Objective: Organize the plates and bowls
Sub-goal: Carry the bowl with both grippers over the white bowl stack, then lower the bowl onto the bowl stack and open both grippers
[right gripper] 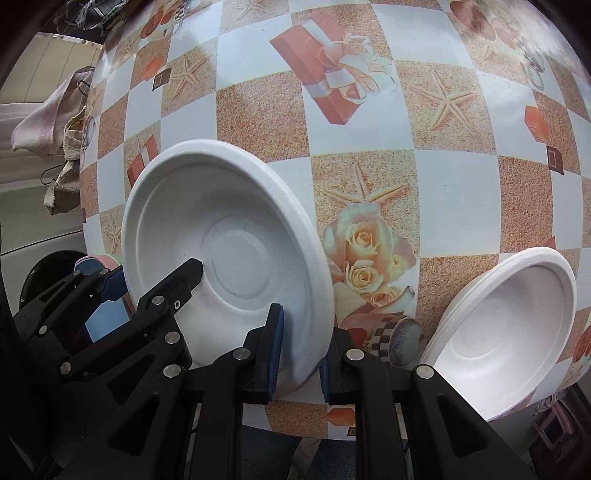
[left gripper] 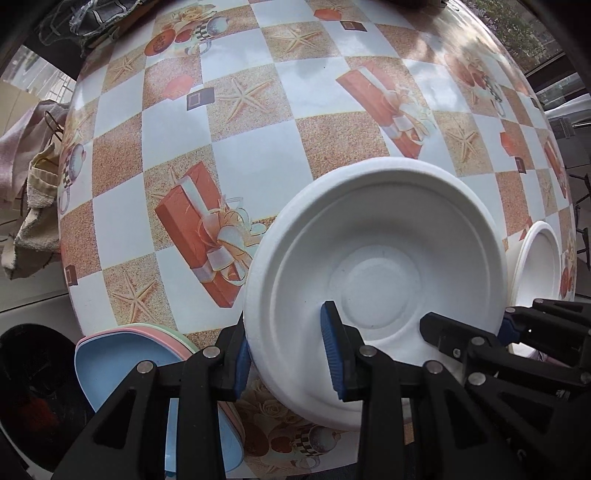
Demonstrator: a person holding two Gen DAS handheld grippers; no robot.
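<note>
A white paper bowl (left gripper: 376,266) sits near the front edge of the patterned table (left gripper: 258,147). My left gripper (left gripper: 288,350) straddles its left rim, one blue pad outside and one inside, closed on the wall. My right gripper (right gripper: 299,343) clamps the bowl's (right gripper: 229,243) right rim the same way; it also shows in the left wrist view (left gripper: 469,328). A stack of white bowls (right gripper: 506,332) stands to the right, also seen in the left wrist view (left gripper: 535,262). A stack of blue, pink and green plates (left gripper: 122,362) lies left of my left gripper.
Towels and cloth (left gripper: 33,192) hang beyond the table's left edge. A dark round object (left gripper: 33,391) sits below the table at the left. Dark fabric (left gripper: 92,18) lies at the far left corner.
</note>
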